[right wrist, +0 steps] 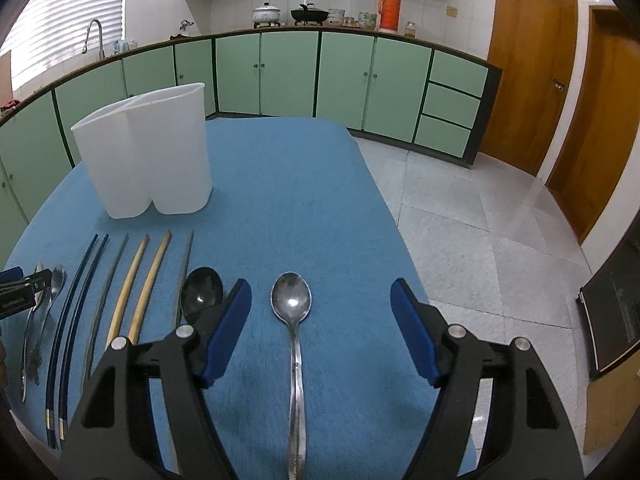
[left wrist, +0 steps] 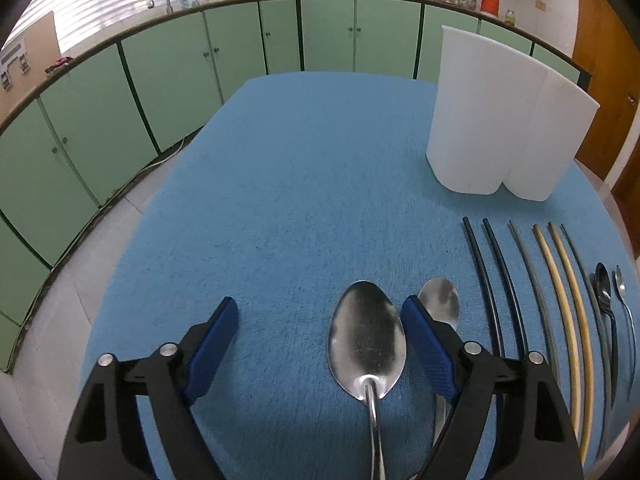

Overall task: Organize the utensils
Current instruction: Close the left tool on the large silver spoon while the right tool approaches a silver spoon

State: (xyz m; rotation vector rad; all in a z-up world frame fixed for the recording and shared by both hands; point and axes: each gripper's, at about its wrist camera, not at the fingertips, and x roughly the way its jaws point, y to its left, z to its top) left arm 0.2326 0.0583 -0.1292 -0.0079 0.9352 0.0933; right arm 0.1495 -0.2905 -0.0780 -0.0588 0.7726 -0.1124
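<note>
My left gripper (left wrist: 318, 312) is open, low over the blue tablecloth, its fingers astride a large steel spoon (left wrist: 366, 344). A second steel spoon (left wrist: 440, 304) lies just right of the right finger. My right gripper (right wrist: 320, 300) is open too, astride a small steel spoon (right wrist: 292, 300). A black spoon (right wrist: 201, 290) lies beside its left finger. Black chopsticks (right wrist: 78, 280), grey chopsticks (right wrist: 112, 276) and wooden chopsticks (right wrist: 142, 280) lie in a row. The white two-compartment holder (right wrist: 144, 152) stands behind them; it also shows in the left wrist view (left wrist: 504, 116).
The blue tablecloth (left wrist: 300, 184) covers the table, whose edges drop to a grey tiled floor (right wrist: 480, 240). Green cabinets (right wrist: 288, 76) run along the back. Wooden doors (right wrist: 532, 80) stand at the right. The left gripper's tip (right wrist: 16, 292) shows at the right wrist view's left edge.
</note>
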